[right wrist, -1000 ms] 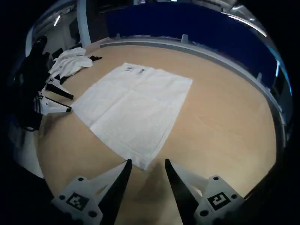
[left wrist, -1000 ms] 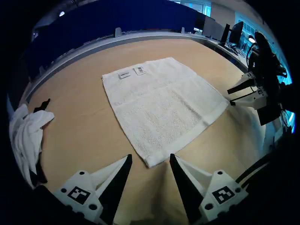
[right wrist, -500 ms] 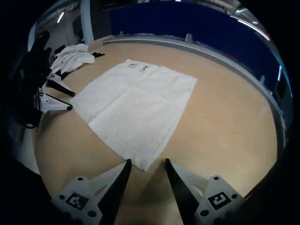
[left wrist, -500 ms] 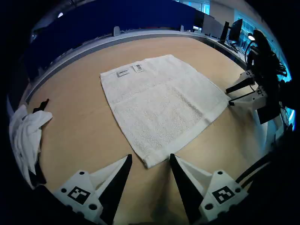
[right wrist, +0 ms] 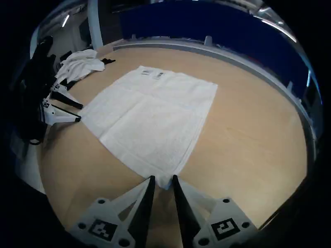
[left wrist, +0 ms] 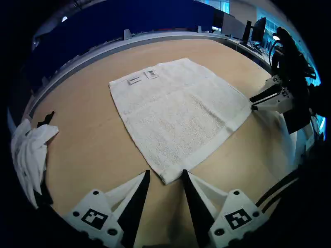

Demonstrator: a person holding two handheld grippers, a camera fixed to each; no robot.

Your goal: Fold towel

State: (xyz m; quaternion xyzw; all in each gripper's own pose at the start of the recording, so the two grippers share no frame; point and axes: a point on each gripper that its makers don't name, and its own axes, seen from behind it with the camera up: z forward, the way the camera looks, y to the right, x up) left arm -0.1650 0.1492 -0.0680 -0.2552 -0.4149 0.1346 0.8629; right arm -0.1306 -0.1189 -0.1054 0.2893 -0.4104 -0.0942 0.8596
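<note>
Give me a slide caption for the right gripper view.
Right gripper straddling the near corner of a white towel spread flat on a wooden table.

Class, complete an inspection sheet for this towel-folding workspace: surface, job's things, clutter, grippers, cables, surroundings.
Surface: light wooden table, flat.
Job's things: white terry towel spread flat, two labels at its far edge.
Clutter: crumpled white cloth at the table's edge.
Grippers: left gripper open at one near towel corner; right gripper at the other, narrow gap.
Cables: black cables behind the right gripper.
Surroundings: blue partition, dark monitors.
</note>
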